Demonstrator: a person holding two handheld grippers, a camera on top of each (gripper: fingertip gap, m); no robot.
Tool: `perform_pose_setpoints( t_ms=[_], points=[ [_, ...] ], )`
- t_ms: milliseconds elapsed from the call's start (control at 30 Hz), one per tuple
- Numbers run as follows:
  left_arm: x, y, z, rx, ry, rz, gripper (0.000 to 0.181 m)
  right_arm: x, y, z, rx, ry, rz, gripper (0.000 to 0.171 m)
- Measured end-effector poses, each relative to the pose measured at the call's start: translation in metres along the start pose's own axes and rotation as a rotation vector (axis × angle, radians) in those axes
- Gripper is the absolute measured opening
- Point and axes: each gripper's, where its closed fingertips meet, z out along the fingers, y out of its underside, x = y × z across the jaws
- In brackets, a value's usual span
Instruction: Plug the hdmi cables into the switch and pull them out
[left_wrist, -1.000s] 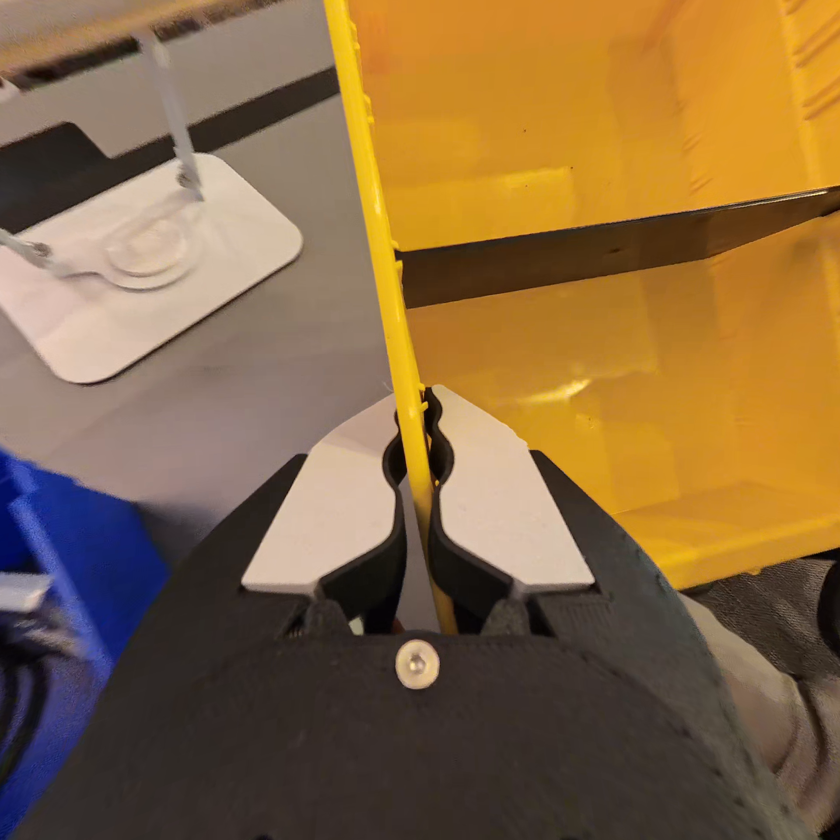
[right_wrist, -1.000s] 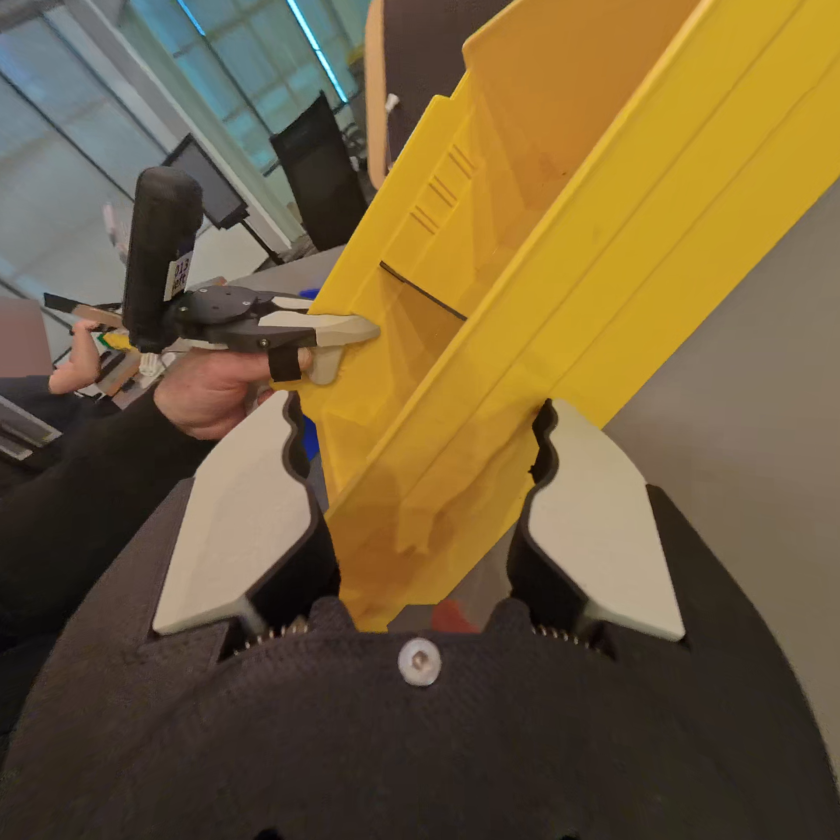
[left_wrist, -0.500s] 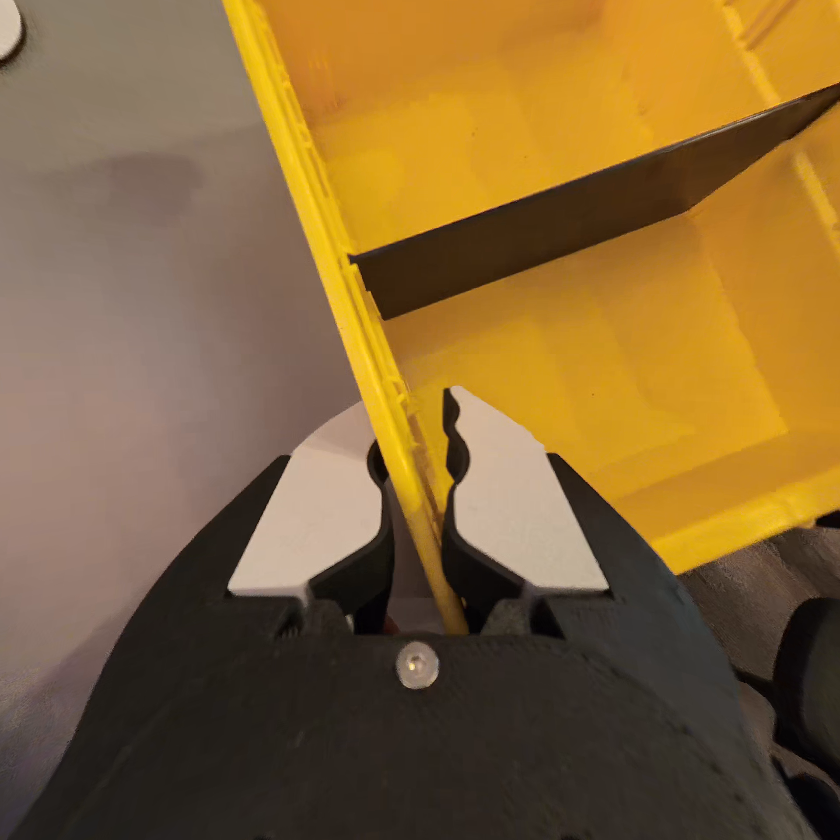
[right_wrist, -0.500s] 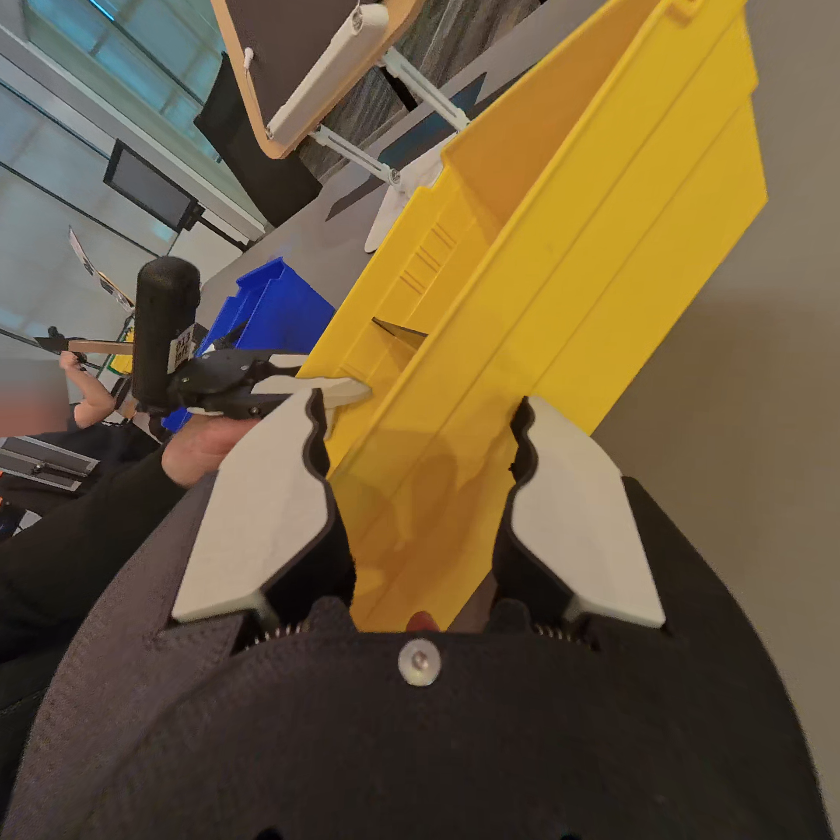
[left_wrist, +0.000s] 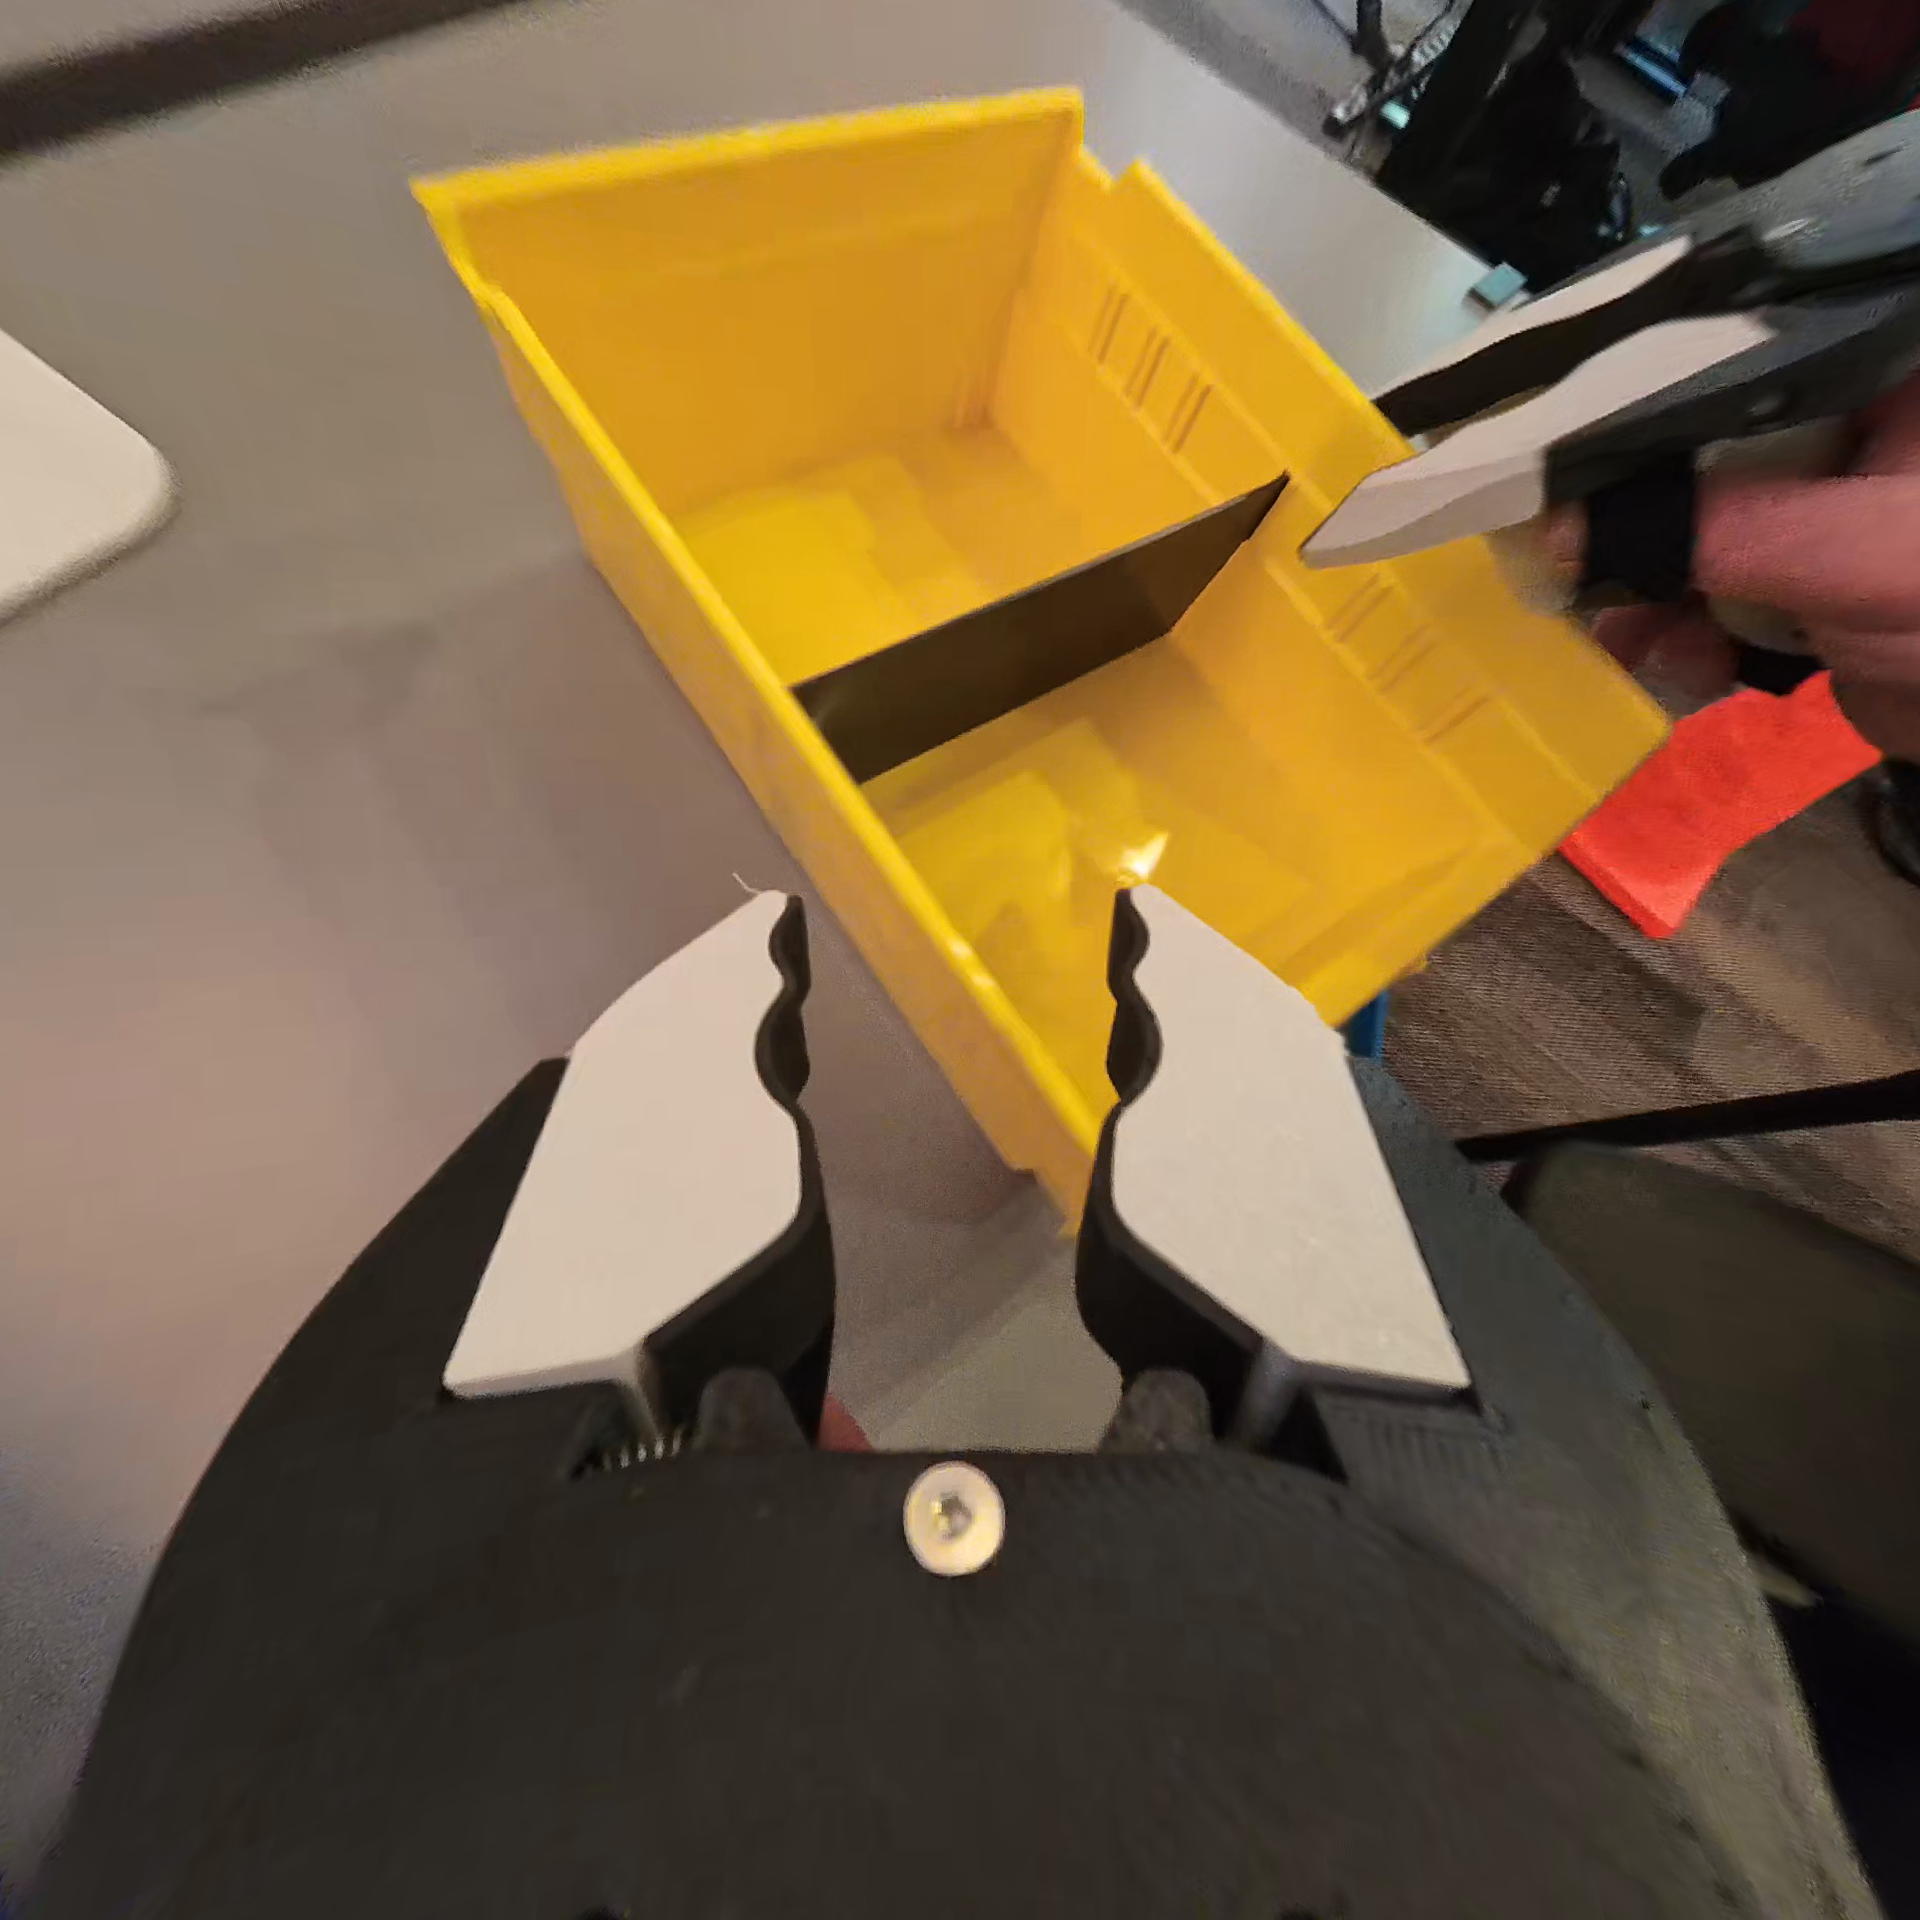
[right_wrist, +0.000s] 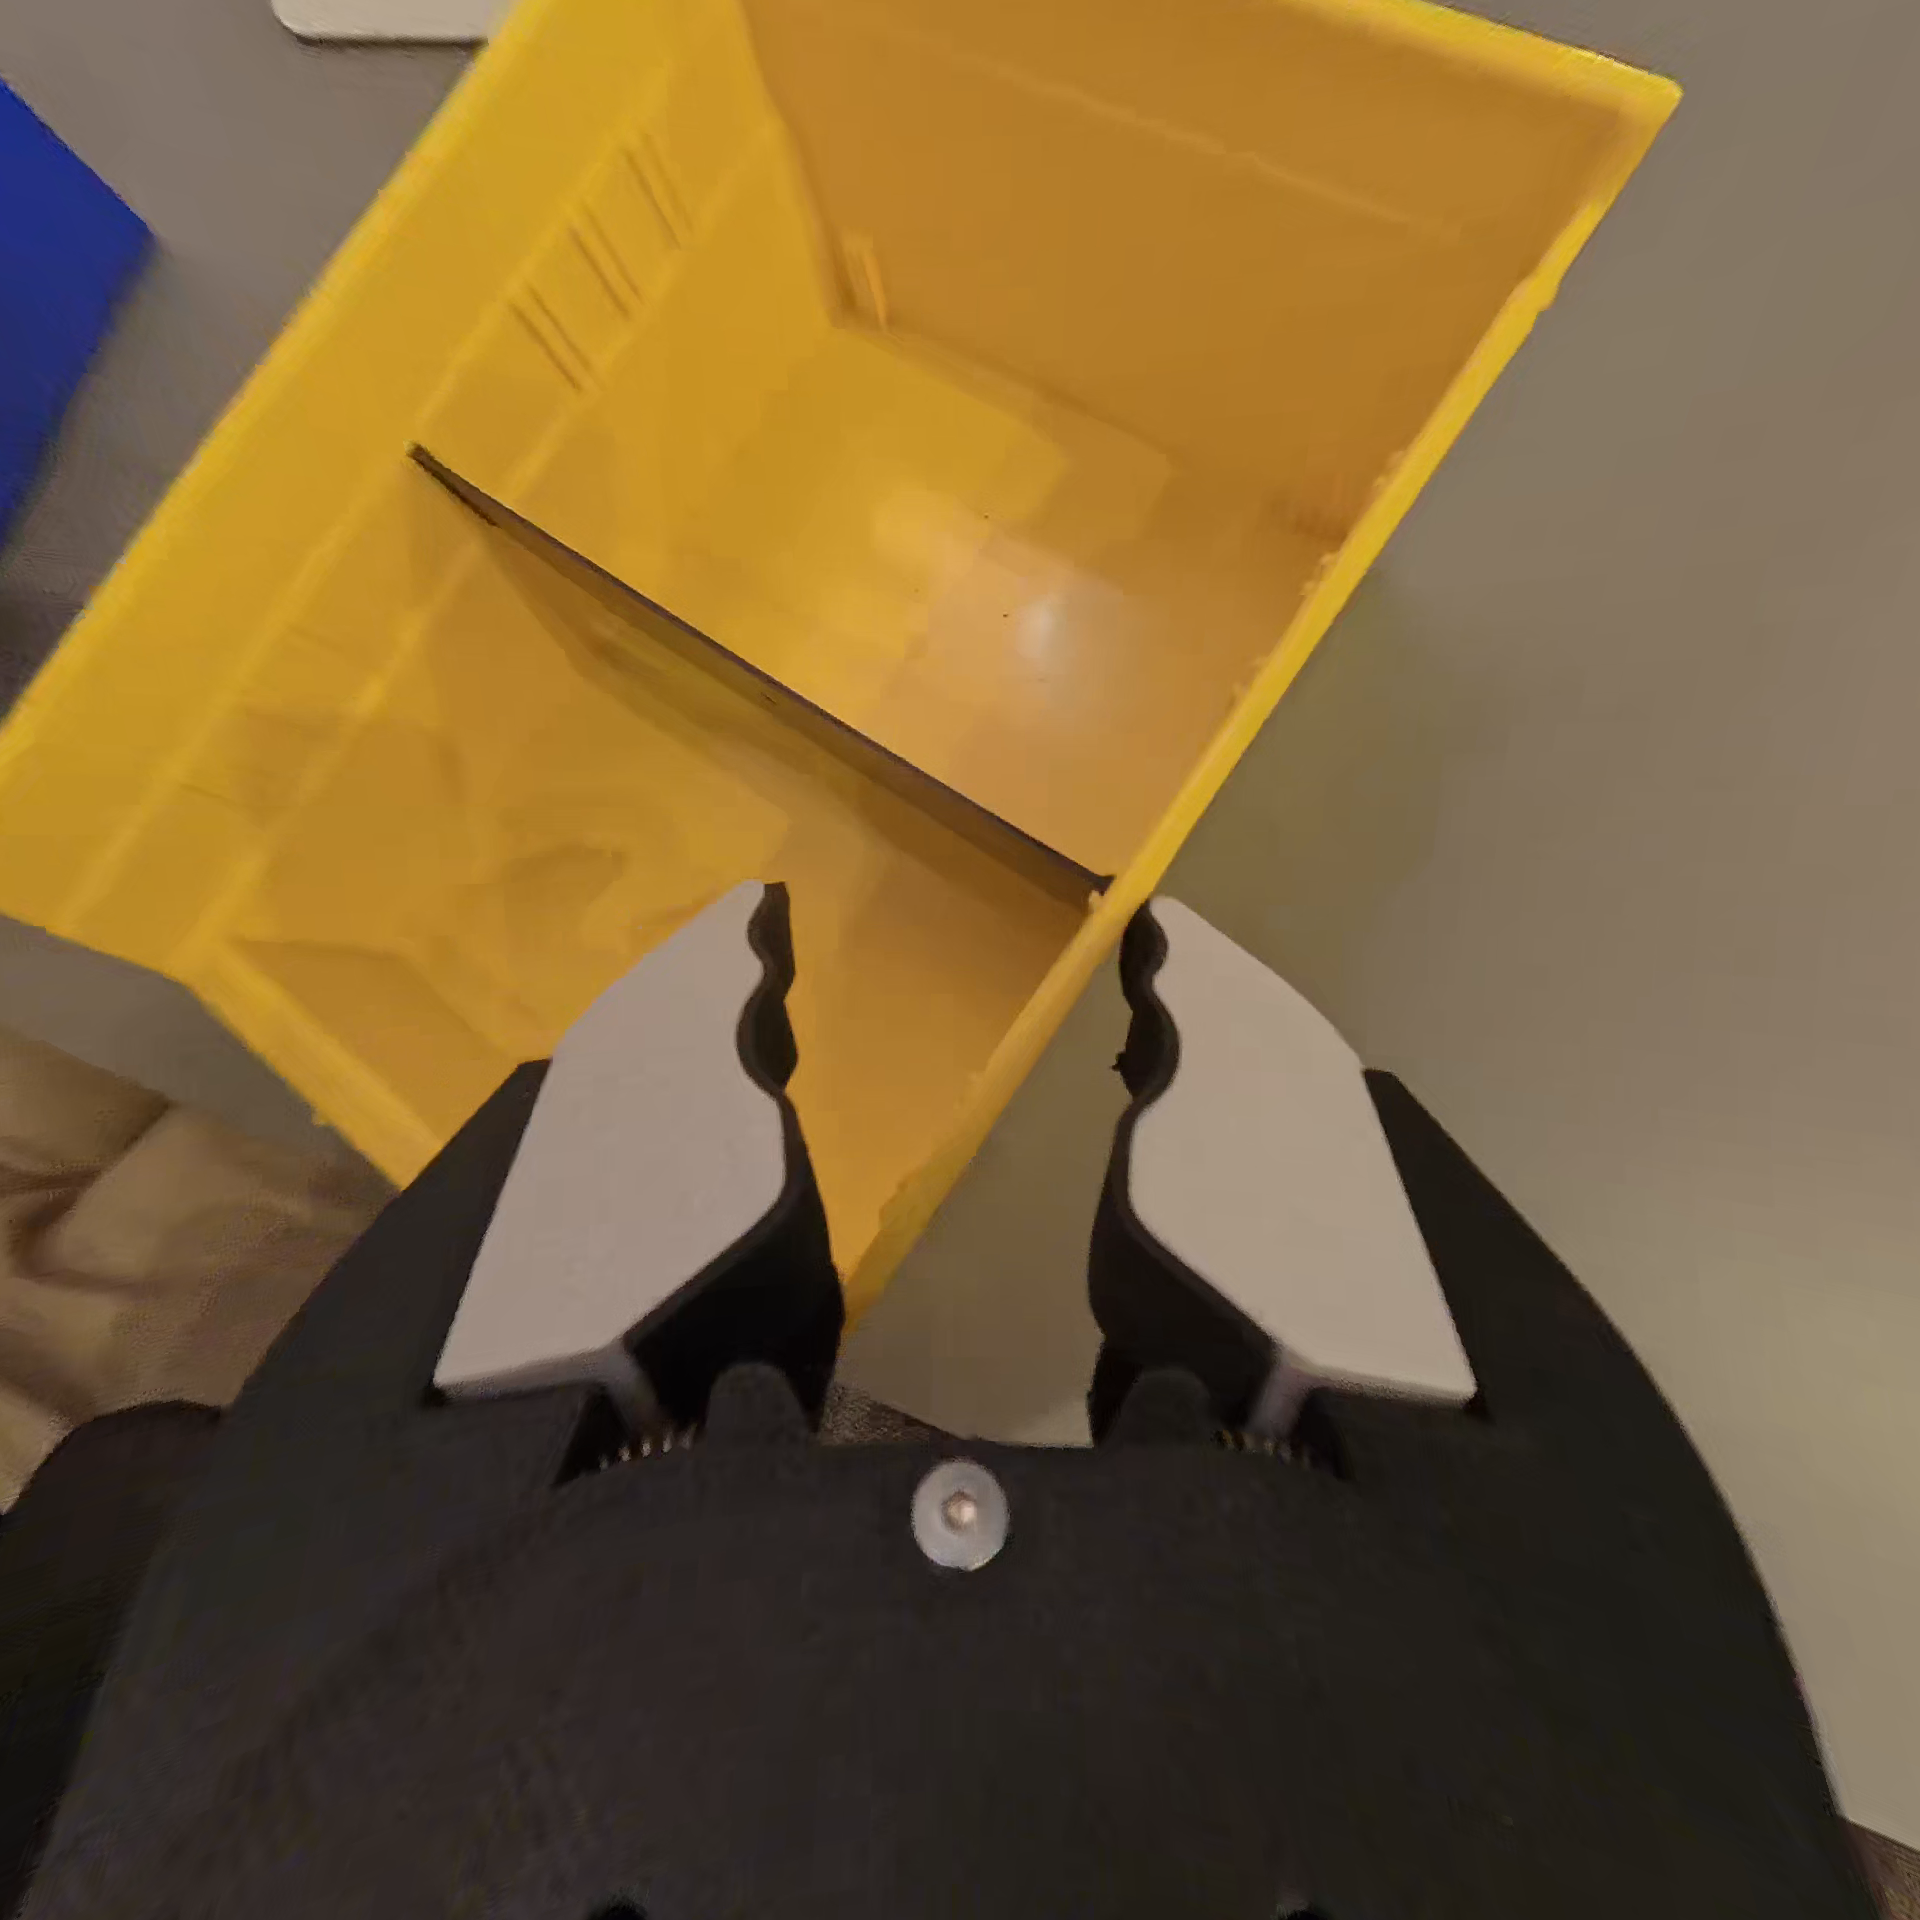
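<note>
Yellow bin (left_wrist: 665, 343) (split by a black divider (left_wrist: 1029, 644)) is sitting on the grey table (left_wrist: 312, 727) — no cables or switch are showing. Left gripper (left_wrist: 951, 914) is gaping wide over its near wall; right gripper (right_wrist: 956, 904) — also spread wide — is straddling the opposite wall.

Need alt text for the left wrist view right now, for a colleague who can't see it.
The open left gripper straddles the near wall of an empty yellow bin with a black divider on a grey table. The right gripper reaches its far wall.
</note>
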Motion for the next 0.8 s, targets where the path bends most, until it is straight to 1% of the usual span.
perform_pose_setpoints(
  t_ms=[33,133,233,333,400,467,500,533,633,700,733,800],
  points=[
    [-0.006,-0.003,-0.018,0.02,-0.03,0.038,0.055,0.003,0.001,0.001,-0.013,0.029,-0.015,0.058],
    [-0.04,0.003,-0.073,0.039,-0.153,0.126,0.056,0.012,0.002,0.002,-0.047,0.101,-0.056,0.052],
    [-0.096,0.024,-0.135,0.039,-0.329,0.137,0.056,0.025,0.003,0.002,-0.072,0.174,-0.091,0.043],
    [-0.168,0.061,-0.203,-0.027,-0.571,0.128,0.056,0.035,0.003,0.001,-0.088,0.188,-0.088,0.034],
    [-0.204,0.086,-0.242,-0.073,-0.663,0.071,0.06,0.042,0.005,0.002,-0.113,0.192,-0.08,0.026],
    [-0.243,0.113,-0.279,-0.139,-0.818,0.063,0.061,0.047,0.006,0.002,-0.12,0.187,-0.073,0.023],
    [-0.257,0.128,-0.29,-0.175,-0.845,0.037,0.062,0.048,0.006,0.002,-0.122,0.176,-0.064,0.022],
    [-0.266,0.143,-0.294,-0.2,-0.839,-0.004,0.062,0.05,0.005,0.002,-0.123,0.177,-0.066,0.021],
    [-0.282,0.182,-0.292,-0.273,-0.8,-0.096,0.06,0.054,0.005,0.002,-0.131,0.189,-0.07,0.02],
    [-0.283,0.195,-0.284,-0.298,-0.764,-0.101,0.046,0.055,0.005,0.003,-0.139,0.196,-0.077,0.02],
    [-0.288,0.2,-0.285,-0.307,-0.786,-0.099,0.033,0.056,0.006,0.003,-0.145,0.199,-0.08,0.02],
    [-0.292,0.201,-0.282,-0.243,-0.776,-0.154,0.016,0.058,0.006,0.003,-0.155,0.207,-0.085,0.02]
  ],
)
